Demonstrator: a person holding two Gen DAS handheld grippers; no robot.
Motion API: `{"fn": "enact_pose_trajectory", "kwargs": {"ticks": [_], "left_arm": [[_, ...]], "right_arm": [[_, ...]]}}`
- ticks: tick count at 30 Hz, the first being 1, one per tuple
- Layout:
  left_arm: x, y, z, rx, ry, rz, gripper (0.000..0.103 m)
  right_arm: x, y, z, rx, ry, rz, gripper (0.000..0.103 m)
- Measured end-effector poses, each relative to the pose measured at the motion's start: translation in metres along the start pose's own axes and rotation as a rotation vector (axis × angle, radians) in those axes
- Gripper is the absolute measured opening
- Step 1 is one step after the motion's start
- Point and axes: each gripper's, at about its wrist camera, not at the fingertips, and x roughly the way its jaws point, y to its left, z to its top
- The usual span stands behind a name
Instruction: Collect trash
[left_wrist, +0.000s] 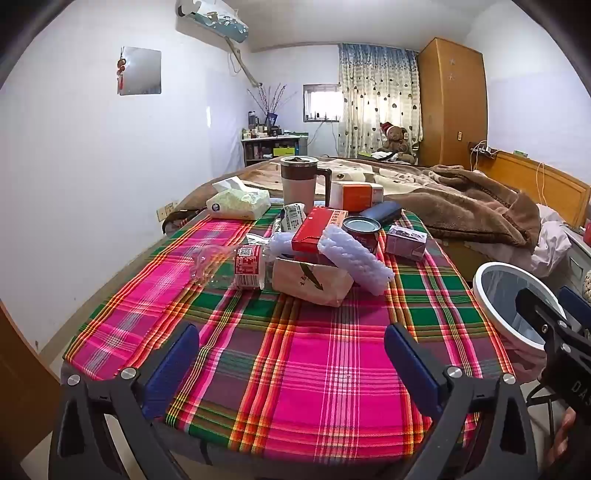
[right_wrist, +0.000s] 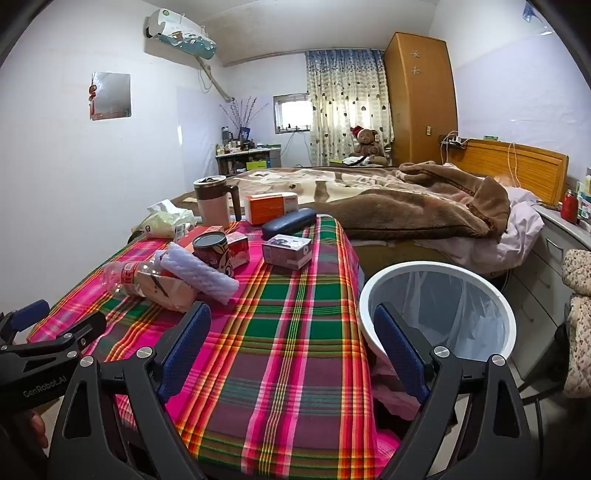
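A pile of trash sits mid-table on the plaid cloth (left_wrist: 295, 350): an empty clear bottle (left_wrist: 236, 267) lying on its side, a brown paper bag (left_wrist: 314, 282), a white foam sleeve (left_wrist: 354, 256), a red carton (left_wrist: 317, 230), a can (left_wrist: 361, 229) and a small purple box (left_wrist: 405, 242). The pile also shows in the right wrist view, with the bottle (right_wrist: 127, 278) and the can (right_wrist: 212, 249). A white bin (right_wrist: 439, 314) with a clear liner stands off the table's right edge. My left gripper (left_wrist: 291, 350) is open and empty over the near cloth. My right gripper (right_wrist: 291, 336) is open and empty, beside the bin.
At the table's far end stand a lidded mug (left_wrist: 299, 179), a tissue pack (left_wrist: 240, 201), an orange box (left_wrist: 356, 195) and a dark glasses case (left_wrist: 380, 212). A bed with a brown blanket (left_wrist: 461, 206) lies behind. A wall is at the left.
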Motion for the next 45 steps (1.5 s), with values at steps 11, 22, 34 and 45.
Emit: {"fn": "enact_pose_trajectory", "kwargs": {"ticks": [11,22,34,45], "left_arm": [[-0.0028,0.0008,0.0011,-0.002,-0.003,-0.003,0.102],[0.0003,-0.0001,0.0016,-0.004,-0.002,0.000,0.102],[-0.0026,0.0008,0.0020,-0.007,-0.004,-0.001,0.102],[-0.0027,0.0001,0.0028,-0.007,-0.003,-0.003,0.102]], "right_arm": [[-0.0041,-0.0016,0.0009,0.014,0.001,-0.002,0.091],[-0.0030,-0.0036,0.0032,0.011,0.002,-0.003,0.091],[-0.0047,-0.0039,0.0030,0.010,0.000,-0.004,0.091],[-0.0048,-0.0039,0.0033,0.010,-0.004,-0.007,0.091]]}}
